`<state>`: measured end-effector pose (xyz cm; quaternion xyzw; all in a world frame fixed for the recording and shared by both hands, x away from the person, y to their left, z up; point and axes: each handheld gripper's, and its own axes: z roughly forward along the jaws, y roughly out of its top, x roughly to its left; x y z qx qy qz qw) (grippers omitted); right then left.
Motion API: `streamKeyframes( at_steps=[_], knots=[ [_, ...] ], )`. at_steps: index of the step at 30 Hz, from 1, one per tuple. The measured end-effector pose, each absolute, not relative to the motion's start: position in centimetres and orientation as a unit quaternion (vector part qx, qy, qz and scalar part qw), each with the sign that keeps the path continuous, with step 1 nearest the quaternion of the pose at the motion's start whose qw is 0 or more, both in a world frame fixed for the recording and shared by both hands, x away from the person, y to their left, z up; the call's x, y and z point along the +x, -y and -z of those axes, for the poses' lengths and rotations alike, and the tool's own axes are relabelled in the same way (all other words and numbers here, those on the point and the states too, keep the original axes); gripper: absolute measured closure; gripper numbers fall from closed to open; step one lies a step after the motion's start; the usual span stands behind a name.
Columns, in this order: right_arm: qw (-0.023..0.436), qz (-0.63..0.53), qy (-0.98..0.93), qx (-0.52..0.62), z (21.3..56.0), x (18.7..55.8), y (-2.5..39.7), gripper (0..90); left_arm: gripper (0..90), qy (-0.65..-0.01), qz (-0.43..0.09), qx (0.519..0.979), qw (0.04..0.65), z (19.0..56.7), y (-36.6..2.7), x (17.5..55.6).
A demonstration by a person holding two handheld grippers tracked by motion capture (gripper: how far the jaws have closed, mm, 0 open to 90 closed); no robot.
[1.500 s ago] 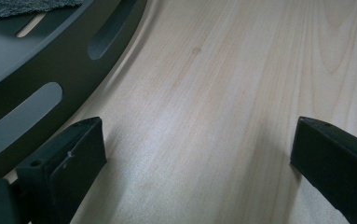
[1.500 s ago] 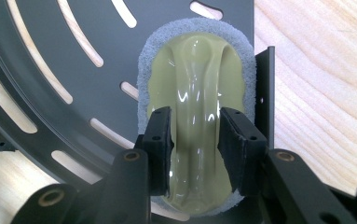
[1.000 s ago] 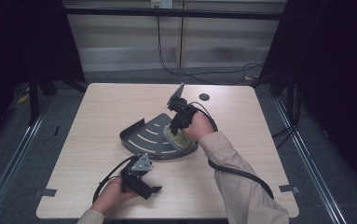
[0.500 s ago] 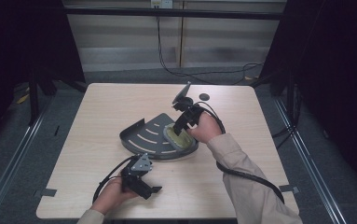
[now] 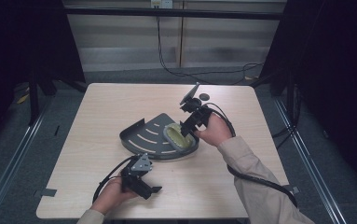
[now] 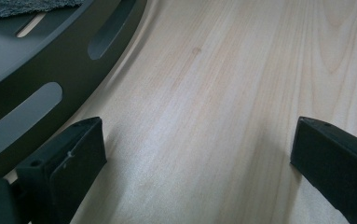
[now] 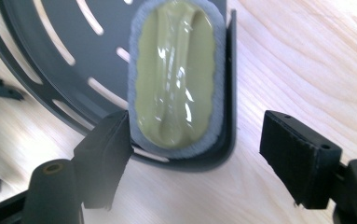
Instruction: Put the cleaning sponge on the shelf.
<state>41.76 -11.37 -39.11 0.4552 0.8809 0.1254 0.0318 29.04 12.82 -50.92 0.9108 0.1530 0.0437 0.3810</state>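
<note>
Just above the sponge [image 7: 175,74], right tool [image 7: 197,154] wide, empty. Sponge flat in the tray [image 5: 141,137], against its right wall. Left tool [image 6: 197,163] wide too, low on the bench [image 5: 101,107] beside the tray.

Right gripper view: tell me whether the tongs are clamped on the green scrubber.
No: the right tongs stand open, with the green scrubber lying free in the grey tray beyond them.

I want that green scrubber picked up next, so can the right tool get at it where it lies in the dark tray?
Probably yes. The right tool hangs open just above the scrubber, which lies uncovered by the tray's low rim; that rim might crowd one jaw.
</note>
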Motion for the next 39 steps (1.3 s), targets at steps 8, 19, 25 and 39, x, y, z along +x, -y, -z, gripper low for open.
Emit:
streamKeyframes(
  at_steps=[8,19,25,39],
  knots=[
    [0.026,-0.134,-0.881,0.454,38.9,40.9,13.0,22.6,2.6,-0.154,-0.045,0.910,0.383,51.0,-12.8,29.0],
    [0.031,-0.140,-0.883,0.446,39.2,39.4,14.5,21.0,2.6,-0.154,-0.046,0.910,0.383,51.0,-12.8,29.0],
    [0.034,-0.140,-0.886,0.441,39.5,38.7,15.5,20.8,2.6,-0.154,-0.046,0.910,0.383,51.0,-12.8,29.0],
    [0.032,-0.146,-0.882,0.448,40.5,37.0,18.0,20.5,2.6,-0.155,-0.046,0.910,0.383,51.0,-12.8,29.0]
  ],
)
